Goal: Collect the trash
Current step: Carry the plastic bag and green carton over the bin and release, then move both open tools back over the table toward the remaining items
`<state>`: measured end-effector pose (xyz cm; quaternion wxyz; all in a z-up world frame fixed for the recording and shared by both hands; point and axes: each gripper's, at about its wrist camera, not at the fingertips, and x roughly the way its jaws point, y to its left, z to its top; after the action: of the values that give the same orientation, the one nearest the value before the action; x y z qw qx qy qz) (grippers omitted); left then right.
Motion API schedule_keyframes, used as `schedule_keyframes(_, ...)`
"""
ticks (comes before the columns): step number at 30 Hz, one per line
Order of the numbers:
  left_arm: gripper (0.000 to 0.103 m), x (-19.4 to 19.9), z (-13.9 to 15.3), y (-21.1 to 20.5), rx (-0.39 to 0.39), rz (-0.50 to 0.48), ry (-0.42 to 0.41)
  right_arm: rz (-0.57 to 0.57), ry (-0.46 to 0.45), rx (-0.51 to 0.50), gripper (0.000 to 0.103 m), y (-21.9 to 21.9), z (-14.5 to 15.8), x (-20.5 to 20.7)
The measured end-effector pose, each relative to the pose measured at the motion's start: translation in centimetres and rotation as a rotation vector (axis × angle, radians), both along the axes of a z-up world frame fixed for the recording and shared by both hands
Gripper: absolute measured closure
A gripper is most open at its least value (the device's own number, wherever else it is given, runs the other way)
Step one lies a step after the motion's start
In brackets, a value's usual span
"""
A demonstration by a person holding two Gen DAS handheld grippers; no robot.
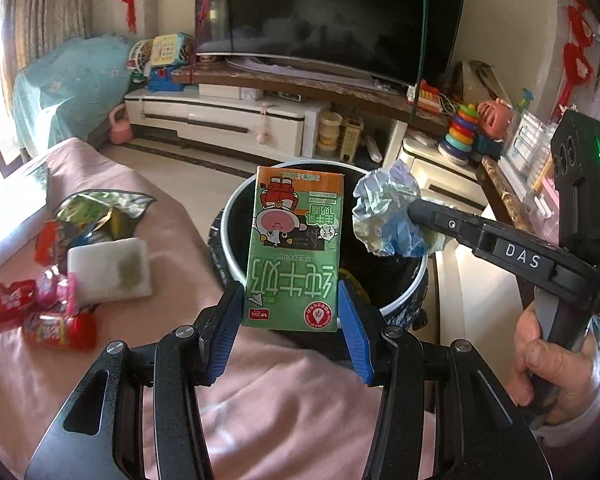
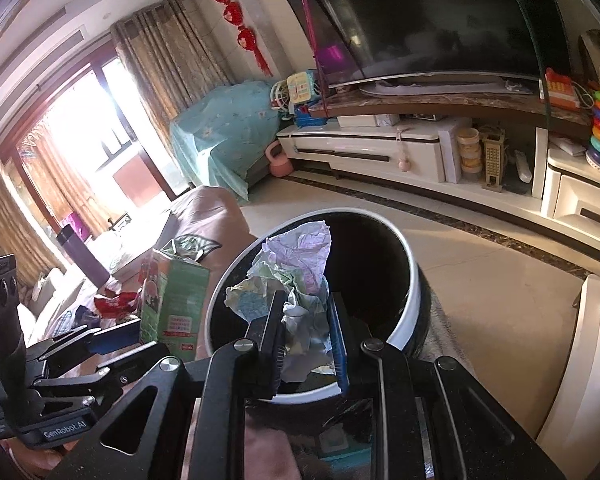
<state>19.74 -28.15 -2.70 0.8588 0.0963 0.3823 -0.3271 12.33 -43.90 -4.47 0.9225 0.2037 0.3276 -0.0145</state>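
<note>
Left wrist view: left gripper (image 1: pixel 290 308) clamps green milk carton (image 1: pixel 294 250) above round bin (image 1: pixel 408 300); wrappers (image 1: pixel 40 304) on pink cloth (image 1: pixel 172 216). Right wrist view: right gripper (image 2: pixel 306 344) pinches crumpled paper (image 2: pixel 296 272) over the bin (image 2: pixel 414 300).

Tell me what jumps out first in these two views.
The green milk carton, upside down and pinched in the left tongs, hangs over the round black bin. Beside it, the right tongs grip a crumpled paper ball over the same bin's opening. To the left, a heap of red and green snack wrappers and a white sponge lie on the pink cloth.
</note>
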Motion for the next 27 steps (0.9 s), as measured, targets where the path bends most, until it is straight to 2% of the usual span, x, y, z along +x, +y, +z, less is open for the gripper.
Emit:
schedule_keyframes(10, 0.056, 1.4, -1.0, -2.1, 0.029, -0.010, 0.029, -0.009, 0.015, -0.008, 0.083, -1.2, -0.3, 1.1)
schedule_keyframes(15, 0.055, 2.0, -1.4, -2.4, 0.019, -0.011, 0.053, -0.011, 0.034, -0.004, 0.082, -1.8, -0.9, 1.8)
schedule_keyframes(20, 0.054, 2.4, -1.2, -2.5, 0.010, -0.005, 0.054, -0.013, 0.052, 0.018, 0.072, -2.4, -1.3, 2.6)
schedule_keyframes(22, 0.053, 2.3, -1.1, -2.3, 0.001, -0.002, 0.053, -0.010, 0.056, 0.032, 0.062, -2.7, -1.5, 2.7)
schedule_keyframes(27, 0.039, 1.8, -0.8, -1.2, -0.012, 0.021, 0.036, -0.007, 0.046, 0.039, 0.041, -2.6, -1.4, 2.6)
